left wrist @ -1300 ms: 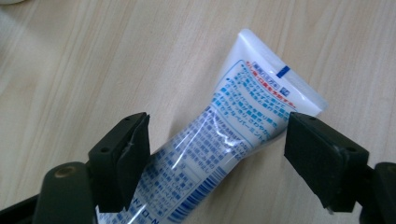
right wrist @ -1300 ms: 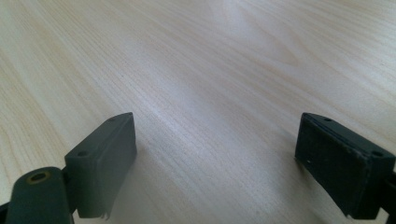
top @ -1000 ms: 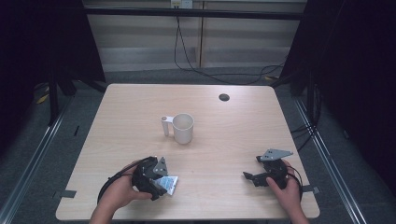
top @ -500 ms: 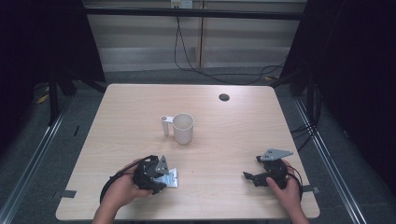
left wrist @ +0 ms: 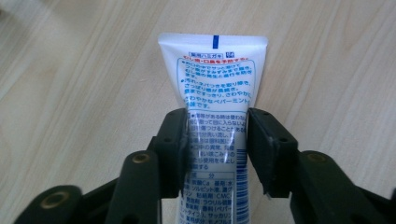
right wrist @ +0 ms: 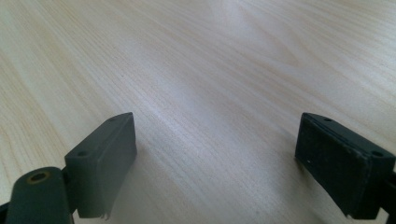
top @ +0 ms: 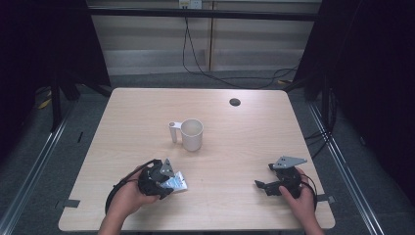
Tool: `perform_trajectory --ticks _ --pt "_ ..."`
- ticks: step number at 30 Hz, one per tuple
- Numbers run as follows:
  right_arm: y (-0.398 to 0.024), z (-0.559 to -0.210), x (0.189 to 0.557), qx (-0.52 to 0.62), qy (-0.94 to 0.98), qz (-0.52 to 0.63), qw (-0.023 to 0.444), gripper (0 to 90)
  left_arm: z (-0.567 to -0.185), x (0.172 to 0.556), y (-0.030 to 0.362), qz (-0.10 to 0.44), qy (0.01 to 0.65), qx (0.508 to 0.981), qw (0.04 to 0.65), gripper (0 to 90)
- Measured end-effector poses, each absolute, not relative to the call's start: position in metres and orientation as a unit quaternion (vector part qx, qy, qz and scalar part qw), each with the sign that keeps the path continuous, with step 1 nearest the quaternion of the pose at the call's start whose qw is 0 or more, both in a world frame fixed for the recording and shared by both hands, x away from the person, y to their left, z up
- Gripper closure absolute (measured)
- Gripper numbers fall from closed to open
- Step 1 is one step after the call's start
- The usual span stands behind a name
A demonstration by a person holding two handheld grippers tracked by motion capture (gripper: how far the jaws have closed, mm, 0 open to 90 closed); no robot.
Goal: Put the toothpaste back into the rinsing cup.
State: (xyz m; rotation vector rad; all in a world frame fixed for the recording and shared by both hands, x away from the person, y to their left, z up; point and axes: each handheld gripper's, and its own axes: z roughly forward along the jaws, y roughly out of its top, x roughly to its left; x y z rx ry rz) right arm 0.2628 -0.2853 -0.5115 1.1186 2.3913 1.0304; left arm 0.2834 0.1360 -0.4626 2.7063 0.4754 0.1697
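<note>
Japanese print on the white tube

The tube (left wrist: pixel 215 93), seen in the left gripper view, carries blue Japanese text on its white back. At the top stands a small framed heading, 薬用ハミガキ, and under it one red line that is too small to read surely. Inside a blue rounded frame are several blue lines; the word ペパーミント can be read there. Lower down comes more small blue print with a bar code beside it, too fine to read.
</note>
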Motion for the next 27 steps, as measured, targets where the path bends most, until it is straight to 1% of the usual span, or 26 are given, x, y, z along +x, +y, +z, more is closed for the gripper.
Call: perform_trajectory --ticks 1,2,7,8,10,11,12,13,14,15,16,17,18,22,23,24,26,27 --pt "-0.285 -0.512 0.263 0.390 0.834 0.359 0.153 12.1 -0.464 0.283 0.134 0.058 0.168 0.966 0.189 50.7" --pt "-0.285 -0.512 0.263 0.390 0.834 0.359 0.153 12.1 -0.466 0.285 0.129 0.060 0.163 0.970 0.173 48.8" --pt "-0.285 -0.512 0.263 0.390 0.834 0.359 0.153 12.1 -0.467 0.288 0.121 0.055 0.158 0.974 0.151 48.1" --pt "-0.285 -0.511 0.263 0.390 0.834 0.359 0.153 12.1 -0.467 0.289 0.119 0.044 0.160 0.974 0.151 48.9" --pt "-0.285 -0.511 0.263 0.390 0.834 0.359 0.153 12.1 -0.467 0.288 0.118 0.048 0.155 0.975 0.150 53.6" --pt "-0.285 -0.512 0.263 0.390 0.834 0.359 0.153 12.1 -0.462 0.289 0.118 0.051 0.167 0.974 0.144 60.9" --pt "-0.285 -0.512 0.263 0.390 0.834 0.359 0.153 12.1 -0.461 0.290 0.119 0.042 0.181 0.970 0.156 64.3" --pt "-0.285 -0.512 0.263 0.390 0.834 0.359 0.153 12.1 -0.461 0.290 0.119 0.042 0.181 0.970 0.156 65.5" --pt "-0.285 -0.511 0.263 0.390 0.834 0.359 0.153 12.1 -0.459 0.289 0.122 0.031 0.194 0.964 0.177 66.0" --pt "-0.285 -0.512 0.263 0.390 0.834 0.359 0.153 12.1 -0.459 0.289 0.122 0.031 0.194 0.964 0.177 66.4" --pt "-0.285 -0.512 0.263 0.390 0.834 0.359 0.153 12.1 -0.456 0.290 0.127 0.024 0.205 0.957 0.202 66.6" --pt "-0.285 -0.512 0.263 0.390 0.834 0.359 0.153 12.1 -0.456 0.290 0.127 0.024 0.205 0.957 0.202 66.7" --pt "-0.285 -0.511 0.263 0.390 0.834 0.359 0.153 12.1 -0.452 0.290 0.133 0.018 0.218 0.948 0.230 66.7" --pt "-0.285 -0.511 0.263 0.390 0.834 0.359 0.153 12.1 -0.446 0.290 0.140 0.024 0.228 0.940 0.251 66.7" --pt "-0.285 -0.512 0.263 0.390 0.834 0.359 0.153 12.1 -0.442 0.291 0.146 0.024 0.234 0.933 0.272 66.7" --pt "-0.285 -0.512 0.263 0.390 0.834 0.359 0.153 12.1 -0.442 0.291 0.146 0.024 0.234 0.933 0.272 66.7" --pt "-0.285 -0.512 0.263 0.390 0.834 0.359 0.153 12.1 -0.438 0.291 0.154 0.021 0.249 0.917 0.312 66.6" --pt "-0.285 -0.512 0.263 0.390 0.834 0.359 0.153 12.1 -0.436 0.291 0.156 0.023 0.252 0.914 0.318 66.6"
